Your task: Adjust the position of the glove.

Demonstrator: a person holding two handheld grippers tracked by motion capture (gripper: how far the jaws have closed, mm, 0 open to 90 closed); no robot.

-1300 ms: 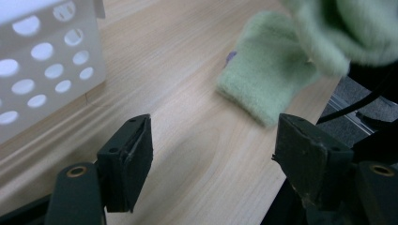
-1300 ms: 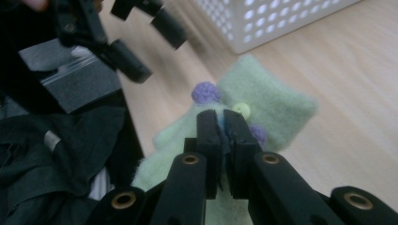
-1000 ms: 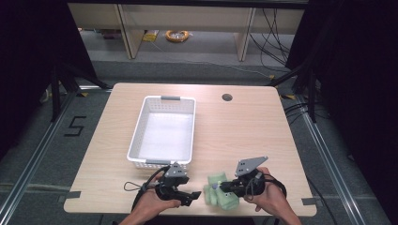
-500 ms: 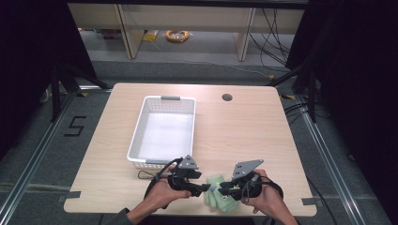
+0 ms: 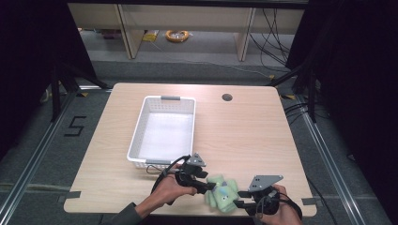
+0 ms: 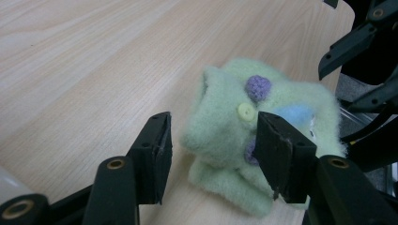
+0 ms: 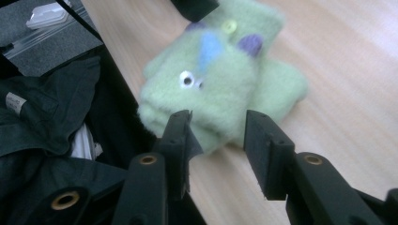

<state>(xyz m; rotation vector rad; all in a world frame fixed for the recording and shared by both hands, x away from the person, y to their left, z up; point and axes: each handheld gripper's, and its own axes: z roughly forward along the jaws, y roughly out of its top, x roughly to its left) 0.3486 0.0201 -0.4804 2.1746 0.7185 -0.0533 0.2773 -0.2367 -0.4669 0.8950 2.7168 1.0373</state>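
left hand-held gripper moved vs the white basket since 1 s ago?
Yes. The left hand-held gripper has shifted right from below the white basket near-left corner to past its near-right corner, up against the green plush toy.

On the wooden table [image 5: 244,136], a green plush toy [image 5: 222,196] lies at the near edge between the left gripper [image 5: 206,183] and right gripper [image 5: 240,198], with a white basket [image 5: 164,131] farther left.

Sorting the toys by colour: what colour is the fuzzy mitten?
Pale green fuzzy felt mitten, with purple bobbles; clearest in the left gripper view.
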